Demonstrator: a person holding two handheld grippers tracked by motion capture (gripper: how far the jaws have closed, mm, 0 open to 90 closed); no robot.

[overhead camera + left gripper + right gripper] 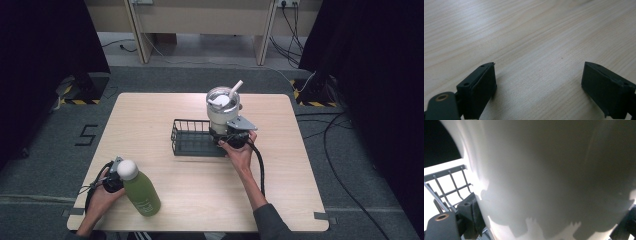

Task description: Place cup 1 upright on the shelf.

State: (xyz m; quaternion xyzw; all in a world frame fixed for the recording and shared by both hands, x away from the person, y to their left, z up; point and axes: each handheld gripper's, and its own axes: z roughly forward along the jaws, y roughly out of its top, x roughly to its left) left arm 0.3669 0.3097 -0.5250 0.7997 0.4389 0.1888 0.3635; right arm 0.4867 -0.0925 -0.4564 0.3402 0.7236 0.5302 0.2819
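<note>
Nearest us, our left gripper (116, 172) rests on the wooden table (200, 195), jaws spread wide with nothing between them; a green bottle (141, 192) with a white cap stands just beside it, to its right. Farther out, our right gripper (231, 134) is clamped on a white tumbler (223, 111) with a straw (236, 88), held at the right end of a black wire basket (192, 141).

We read this as a lab recording bay, not a home: bare light-wood table (200, 200) on grey carpet (360, 200), black curtains (370, 50) on both sides, yellow-black hazard tape (80, 102) at the stand bases, a taped "5" floor marker (86, 135), loose cables (345, 150) running to wall sockets (286, 4).
</note>
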